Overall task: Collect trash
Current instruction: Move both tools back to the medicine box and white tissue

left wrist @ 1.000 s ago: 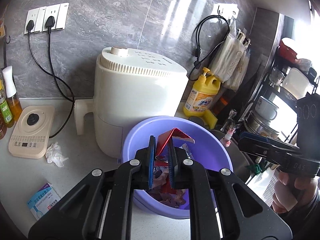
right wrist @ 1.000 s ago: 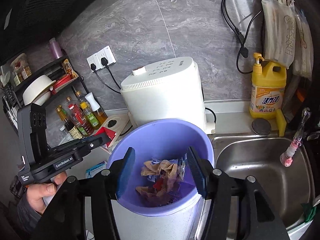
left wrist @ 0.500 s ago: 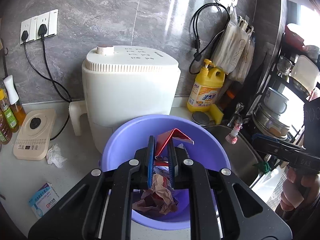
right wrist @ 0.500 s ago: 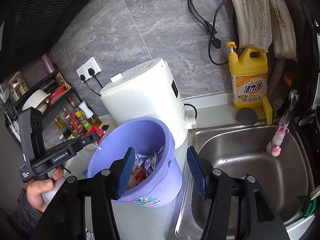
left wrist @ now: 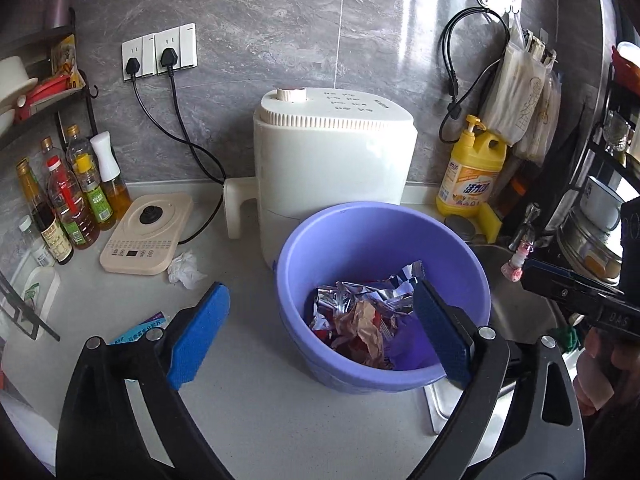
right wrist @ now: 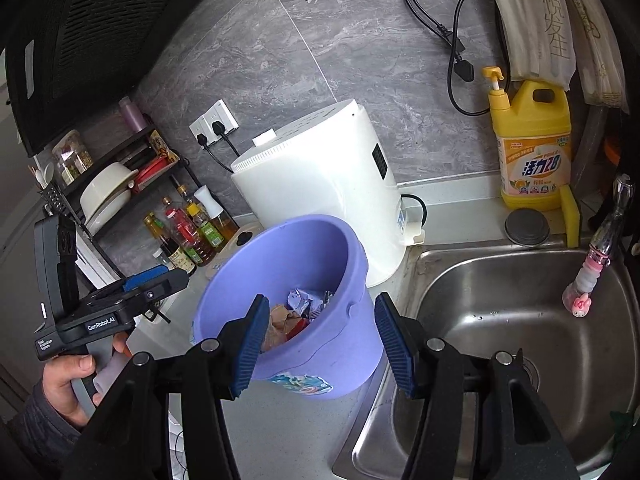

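A purple bucket [left wrist: 380,236] stands on the grey counter beside the sink, holding a silver foil wrapper [left wrist: 360,294], brown paper [left wrist: 362,322] and red scraps. My left gripper [left wrist: 318,288] hovers in front of the bucket, its jaws opening wide with nothing held between the blue pads. From the right, my right gripper [right wrist: 320,300] frames the bucket [right wrist: 320,248]. Its jaws are opening a little and the pads do not touch it. A crumpled white tissue [left wrist: 185,270] and a blue-white packet [left wrist: 140,330] lie on the counter to the left.
A white appliance [left wrist: 332,168] stands right behind the bucket, a beige control pad [left wrist: 146,234] and oil bottles [left wrist: 76,196] to its left. A yellow detergent bottle [right wrist: 534,148] and the steel sink [right wrist: 500,320] with a tap [right wrist: 600,252] are on the right. A person's hand [right wrist: 68,380] holds the left gripper.
My left gripper opened and let go of the red wrapper, which dropped into the bucket, then drew back. My right gripper swung towards the sink side of the bucket.
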Available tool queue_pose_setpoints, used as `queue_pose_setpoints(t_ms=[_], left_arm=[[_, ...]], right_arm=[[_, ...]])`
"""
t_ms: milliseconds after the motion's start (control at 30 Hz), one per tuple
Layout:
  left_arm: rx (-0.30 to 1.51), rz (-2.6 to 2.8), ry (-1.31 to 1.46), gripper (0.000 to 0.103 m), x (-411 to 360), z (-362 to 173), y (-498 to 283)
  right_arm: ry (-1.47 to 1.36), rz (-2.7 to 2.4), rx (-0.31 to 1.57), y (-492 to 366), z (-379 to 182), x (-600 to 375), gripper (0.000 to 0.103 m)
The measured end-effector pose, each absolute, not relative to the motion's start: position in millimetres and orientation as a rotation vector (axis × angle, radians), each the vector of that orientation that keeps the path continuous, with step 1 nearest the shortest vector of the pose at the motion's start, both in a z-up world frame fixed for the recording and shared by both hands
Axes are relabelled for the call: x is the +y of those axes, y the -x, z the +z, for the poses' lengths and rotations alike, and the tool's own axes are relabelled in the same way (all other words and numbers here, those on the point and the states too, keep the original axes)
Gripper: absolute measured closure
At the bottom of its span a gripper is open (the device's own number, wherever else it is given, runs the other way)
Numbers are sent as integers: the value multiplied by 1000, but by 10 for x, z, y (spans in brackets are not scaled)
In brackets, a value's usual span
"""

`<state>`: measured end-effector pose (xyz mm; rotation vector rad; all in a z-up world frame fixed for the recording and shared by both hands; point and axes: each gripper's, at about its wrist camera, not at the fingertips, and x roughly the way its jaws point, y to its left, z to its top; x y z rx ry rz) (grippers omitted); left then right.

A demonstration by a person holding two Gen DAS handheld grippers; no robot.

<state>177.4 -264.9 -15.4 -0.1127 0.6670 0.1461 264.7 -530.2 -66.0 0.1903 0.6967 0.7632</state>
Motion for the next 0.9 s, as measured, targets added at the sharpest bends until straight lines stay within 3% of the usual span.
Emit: queue_pose_setpoints(t_ms=[100,200,533,900], left_arm=[[670,174,124,6,-2496,-148,-1636],[662,201,133,6,-2307,-149,-1547],[656,146,101,6,-1497,-159,-1405],[636,119,167,6,-419,-306,-1024]], right_arm=[[-181,782,703,-2634,-657,-5170,43],[-186,785,692,-2571,-623,-5048,30],[-148,644,649,-2246,-543,-4532,8],[-160,534,647,-1807,-647,-3593,8]])
